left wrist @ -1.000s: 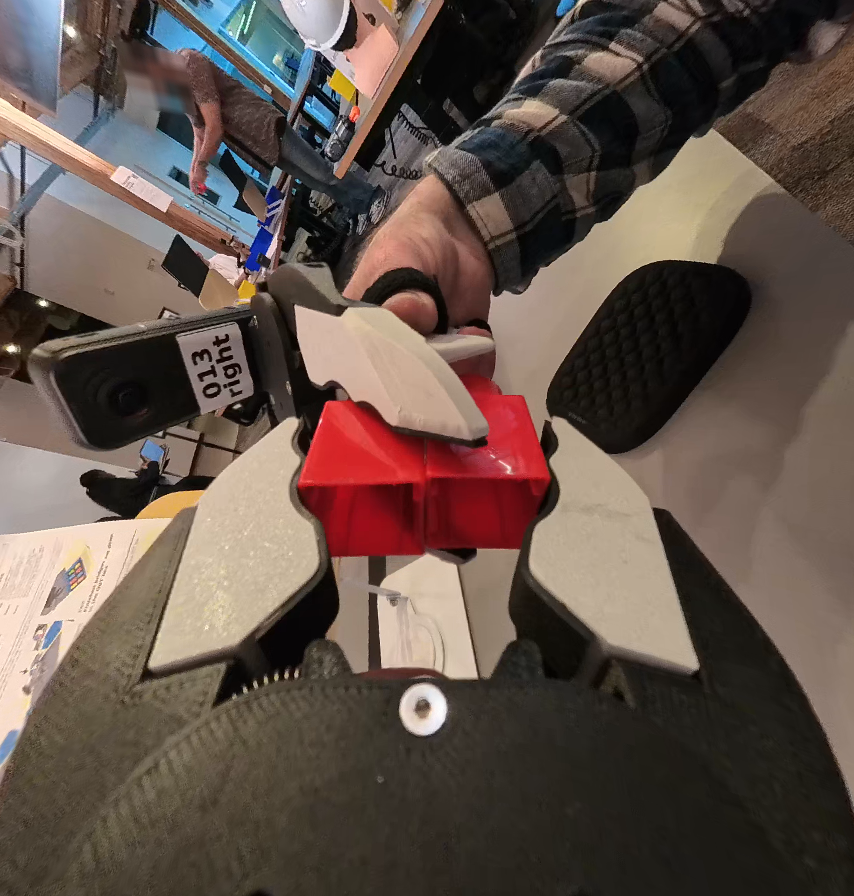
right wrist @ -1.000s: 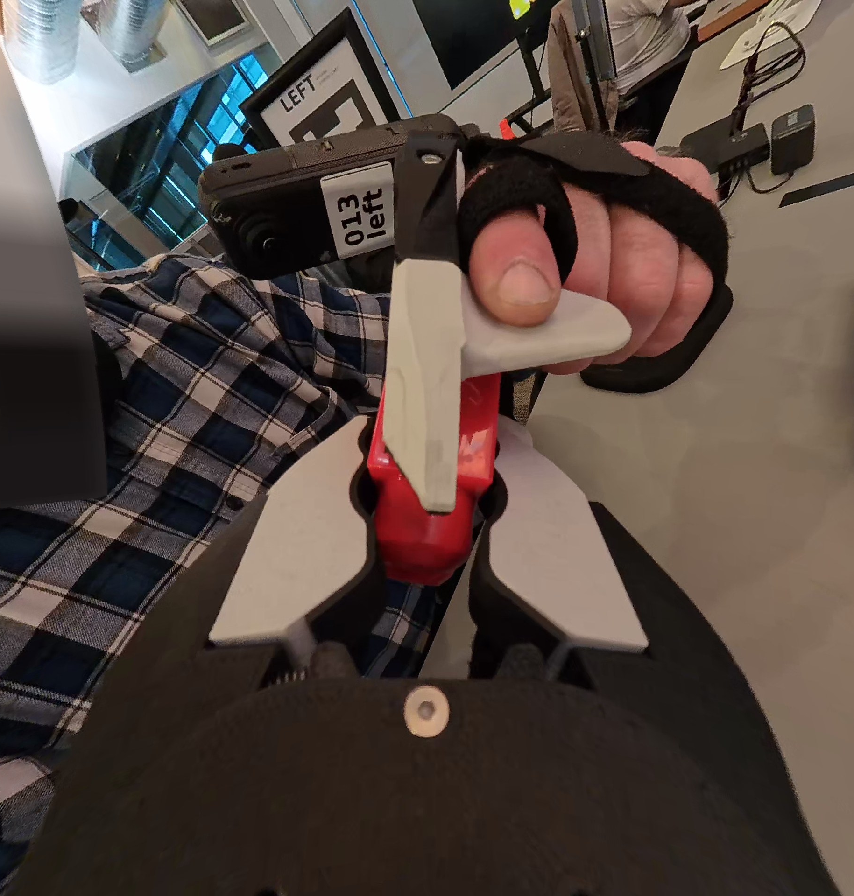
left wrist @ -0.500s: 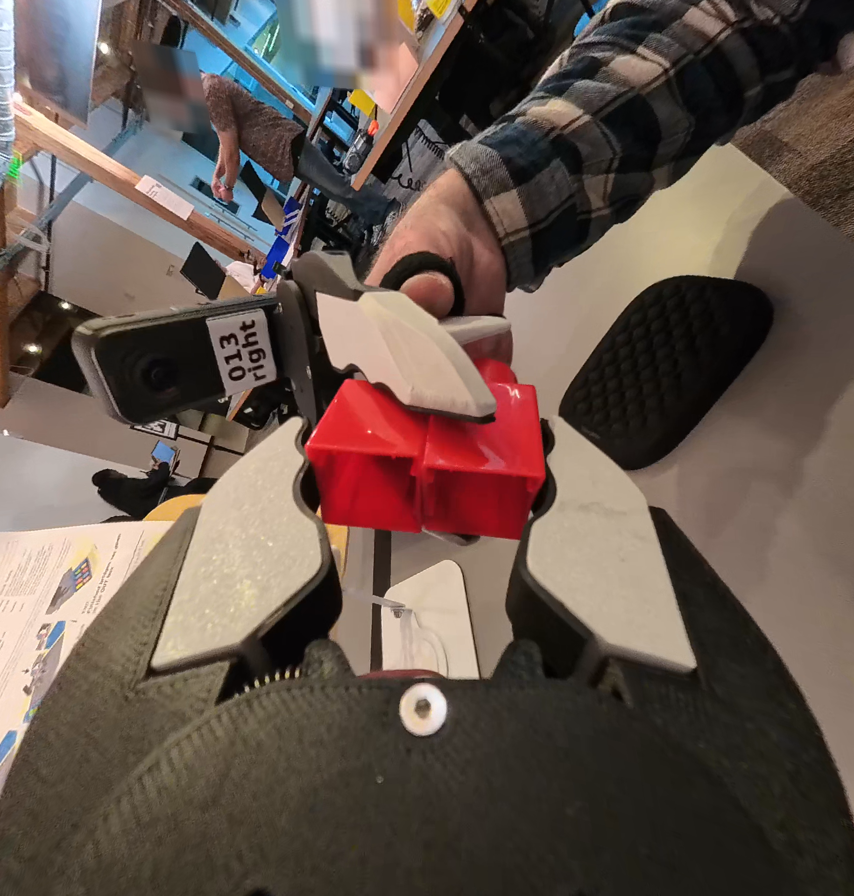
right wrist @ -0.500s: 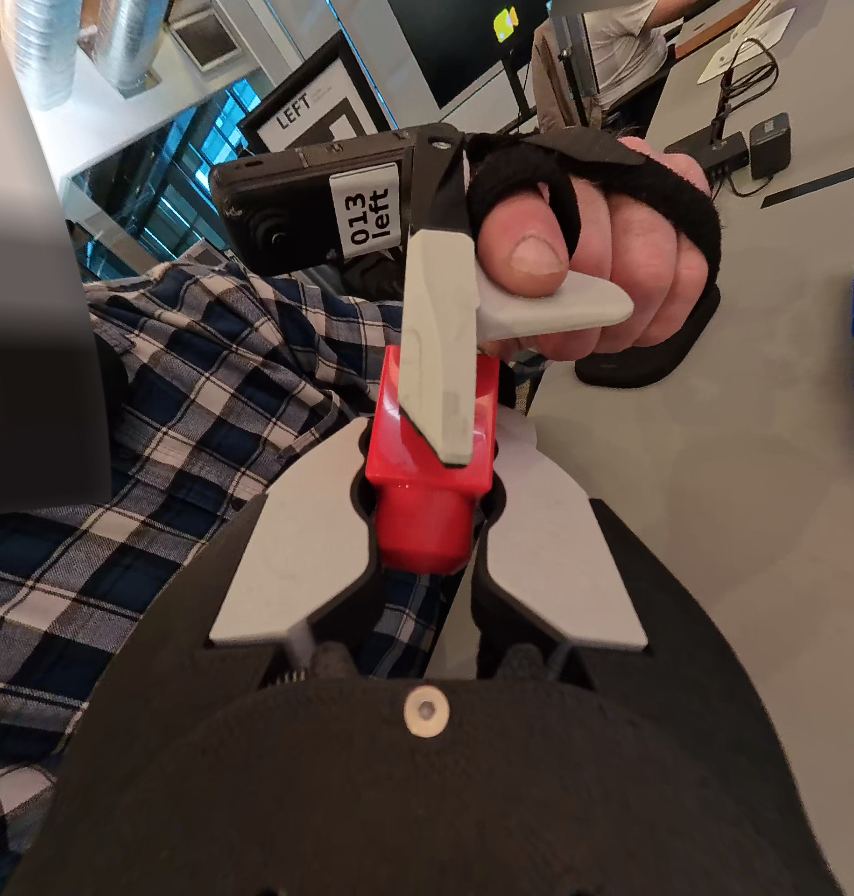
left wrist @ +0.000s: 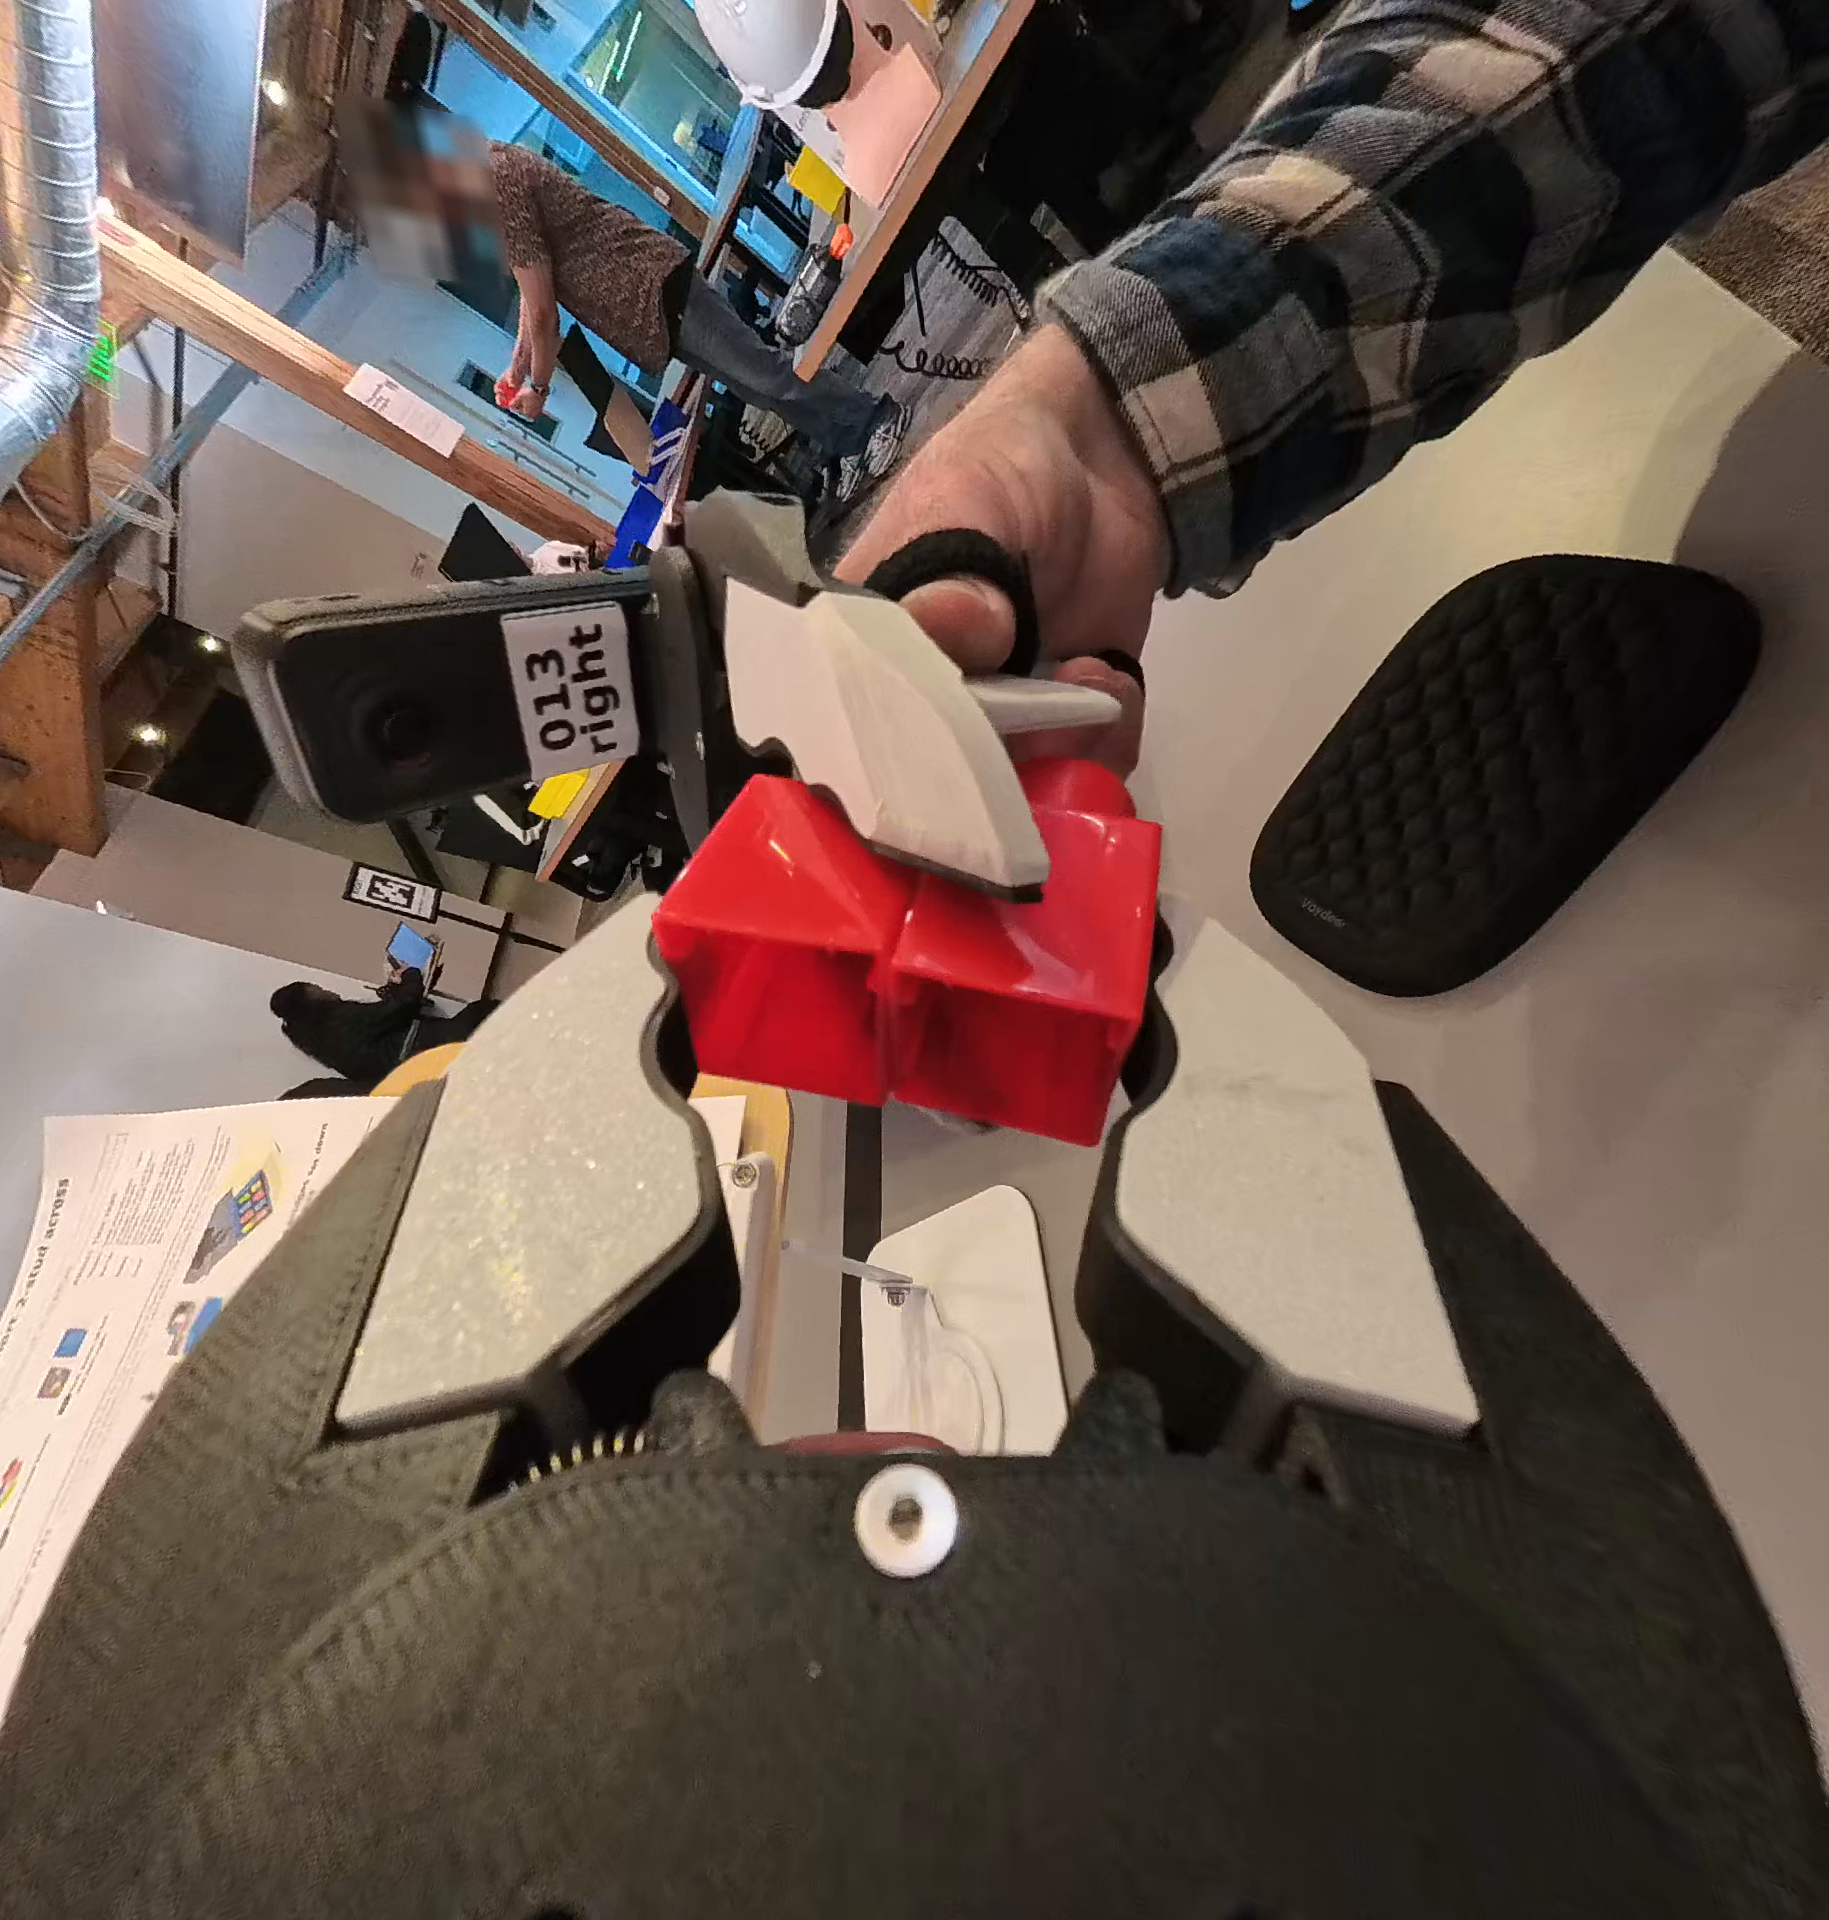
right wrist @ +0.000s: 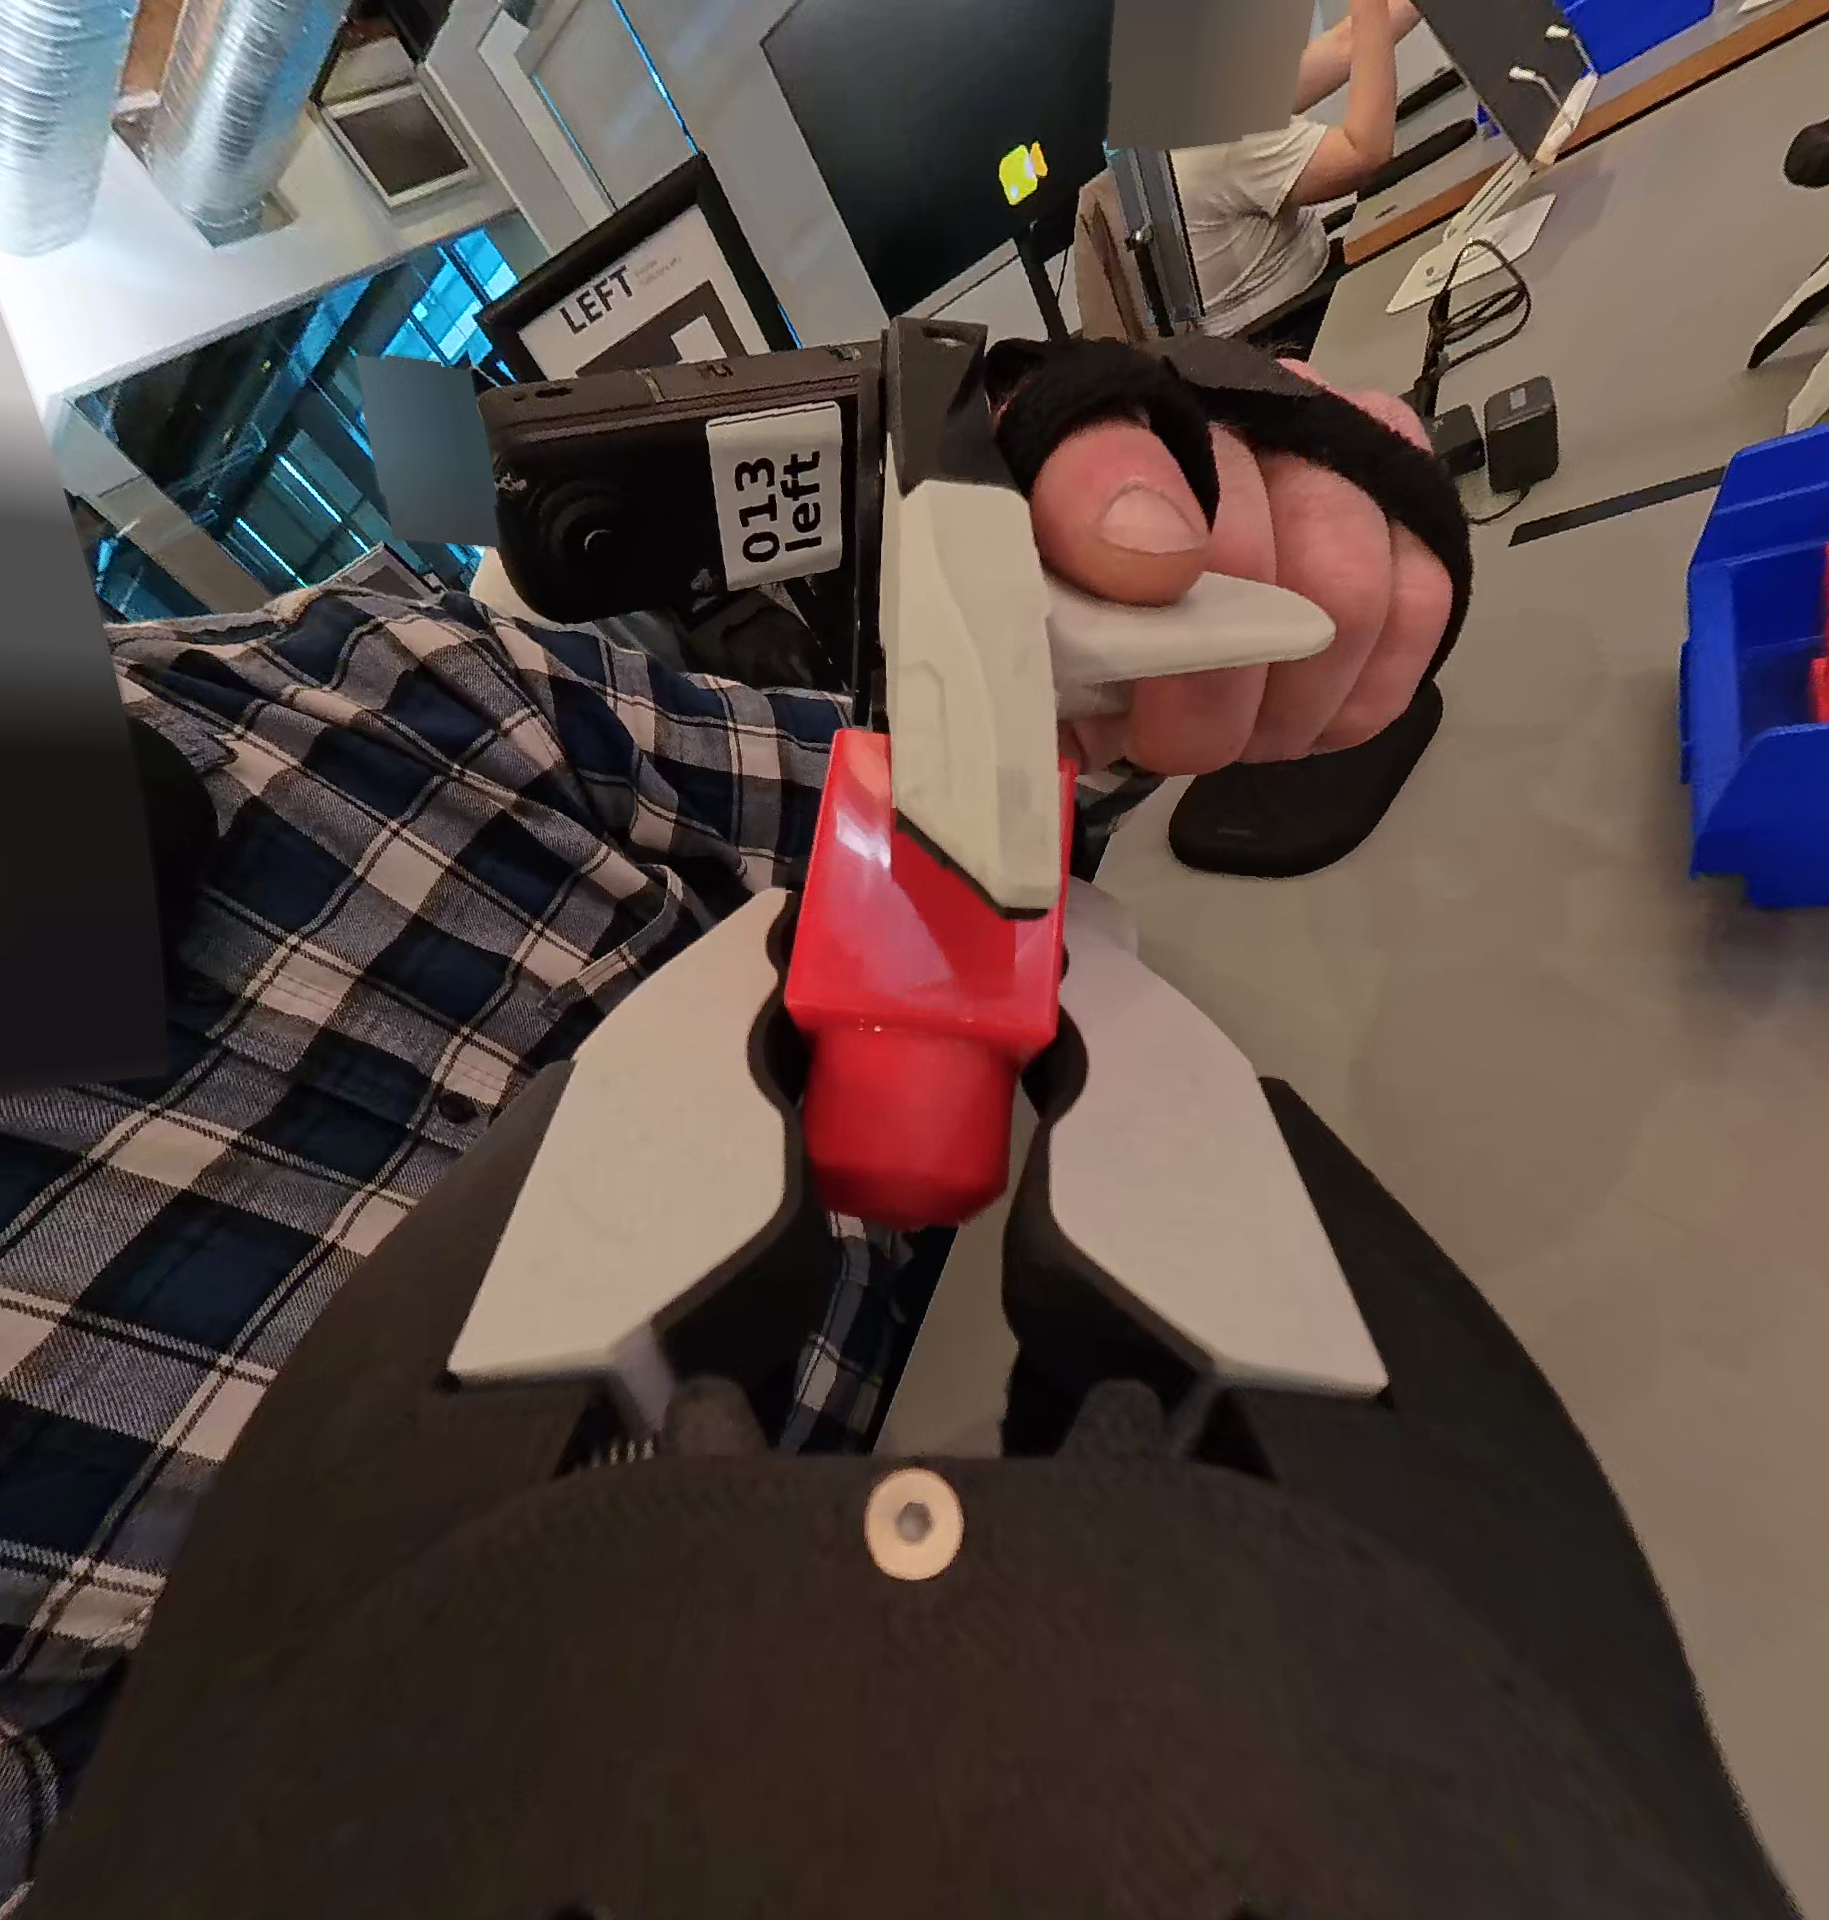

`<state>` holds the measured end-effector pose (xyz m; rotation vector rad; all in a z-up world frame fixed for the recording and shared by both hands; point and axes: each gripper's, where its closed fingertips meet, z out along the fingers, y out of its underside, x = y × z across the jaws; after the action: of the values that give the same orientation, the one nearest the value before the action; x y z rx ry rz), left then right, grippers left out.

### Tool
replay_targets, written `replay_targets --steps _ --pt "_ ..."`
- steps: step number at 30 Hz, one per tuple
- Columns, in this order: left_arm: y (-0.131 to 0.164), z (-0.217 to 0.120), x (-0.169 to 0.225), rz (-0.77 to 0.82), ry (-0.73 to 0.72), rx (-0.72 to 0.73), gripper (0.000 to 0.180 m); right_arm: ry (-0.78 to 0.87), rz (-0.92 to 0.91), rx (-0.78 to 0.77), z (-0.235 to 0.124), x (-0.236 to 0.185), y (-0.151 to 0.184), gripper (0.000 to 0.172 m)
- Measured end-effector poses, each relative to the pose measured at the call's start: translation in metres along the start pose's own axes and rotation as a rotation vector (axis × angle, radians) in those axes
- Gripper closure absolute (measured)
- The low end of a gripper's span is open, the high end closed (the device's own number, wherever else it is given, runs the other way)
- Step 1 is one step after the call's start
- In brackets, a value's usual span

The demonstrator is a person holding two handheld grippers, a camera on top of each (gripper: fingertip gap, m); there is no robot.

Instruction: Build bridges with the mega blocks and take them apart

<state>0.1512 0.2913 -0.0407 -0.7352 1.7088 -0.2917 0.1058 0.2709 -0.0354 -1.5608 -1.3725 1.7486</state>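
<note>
A: Above the grey table (left wrist: 1668,1195), both grippers share one red block (left wrist: 910,997). Left gripper (left wrist: 905,1013) spans its long axis, jaws wide, pads at both end faces. Right gripper (right wrist: 915,997) clamps the narrow width, half-closed

B: Studs?

A: One stud (right wrist: 905,1132) points back into the right gripper, open underside faces the left one. Long axis runs across the left jaws

B: Looks like a handover. Seat the left pads square before the right lets go, keep the block level, no twisting
</note>
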Motion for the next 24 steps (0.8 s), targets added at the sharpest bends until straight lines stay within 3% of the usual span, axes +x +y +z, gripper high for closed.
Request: replay_targets --steps 10,13,14,24 --pt "-0.0038 0.0015 -0.0001 -0.003 -0.022 0.022 0.102 -0.028 0.028 0.030 -0.0001 -0.0038 -0.0010 0.129" --pt "-0.0017 0.0039 -0.0044 -0.009 -0.050 0.008 0.102 -0.021 0.027 -0.025 0.0065 -0.0038 0.0060 0.110" --pt "-0.0030 0.0034 -0.0058 -0.009 -0.059 0.019 0.102 -0.012 0.016 -0.029 0.0078 -0.0035 0.0061 0.118" --pt "-0.0022 0.0016 -0.0075 0.006 -0.060 0.002 0.103 -0.037 0.026 0.000 0.0056 -0.0049 0.0006 0.118"
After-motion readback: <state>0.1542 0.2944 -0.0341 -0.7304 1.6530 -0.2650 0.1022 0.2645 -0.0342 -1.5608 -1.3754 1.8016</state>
